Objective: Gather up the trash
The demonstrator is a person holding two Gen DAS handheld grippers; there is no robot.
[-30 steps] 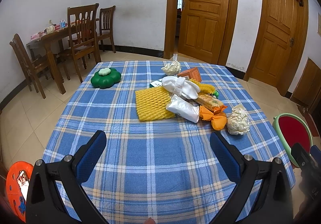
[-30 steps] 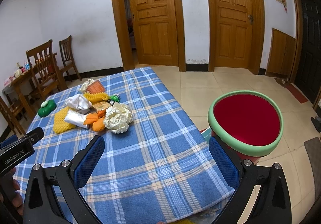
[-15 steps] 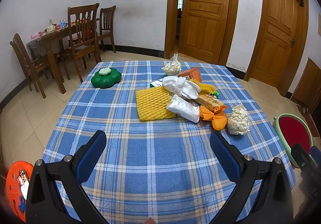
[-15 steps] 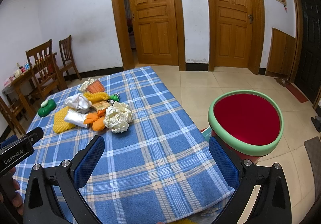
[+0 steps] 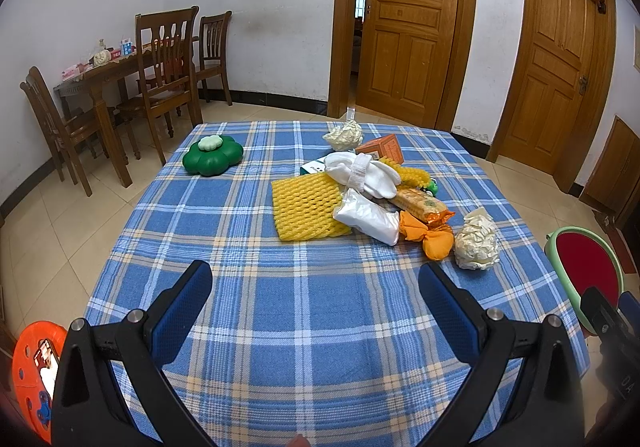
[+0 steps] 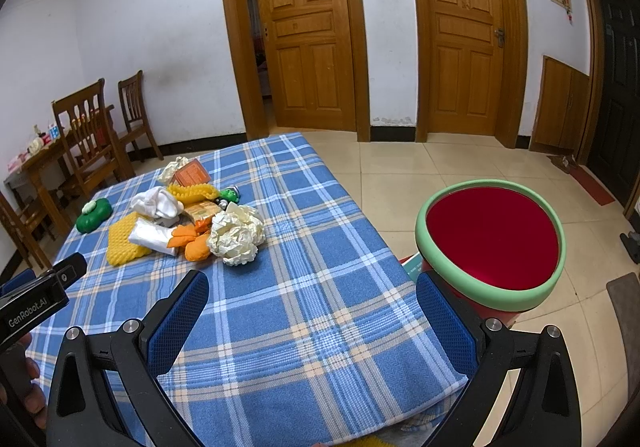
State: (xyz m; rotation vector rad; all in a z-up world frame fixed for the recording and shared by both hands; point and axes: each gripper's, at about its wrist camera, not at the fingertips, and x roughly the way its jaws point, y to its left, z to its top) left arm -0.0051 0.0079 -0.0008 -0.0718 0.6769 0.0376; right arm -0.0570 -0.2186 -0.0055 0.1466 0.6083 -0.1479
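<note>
A table under a blue plaid tablecloth (image 5: 320,327) is seen filling the lower and middle part of both frames. In the right wrist view a red bin with a green rim (image 6: 490,239) is found at centre right, standing on the tiled floor just beside the table's edge; in the left wrist view only a slice of it is caught at the right edge.

The left gripper (image 5: 316,287) is held at the bottom of its frame, blue pads spread wide, nothing between them, only cloth showing in the gap. The right gripper (image 6: 312,299) is likewise held wide apart and empty at the bottom of its frame, over the near corner of the table.

The trash is gathered in one heap, centre right in the left view and centre left in the right view. A yellow foam net (image 5: 306,207) is laid flat at the heap's left. A white plastic packet (image 5: 368,217) is set against its right edge, with a white cloth bundle (image 5: 362,173) above it. A crumpled paper ball (image 5: 478,241) is placed at the heap's right end, just beside an orange wrapper (image 5: 430,237). A snack packet (image 5: 420,203) is wedged above that wrapper. An orange box (image 5: 380,147) and a smaller paper wad (image 5: 344,135) are seen at the far side.

A green flower-shaped object (image 5: 212,157) is set well apart, upper left of the cloth.
</note>
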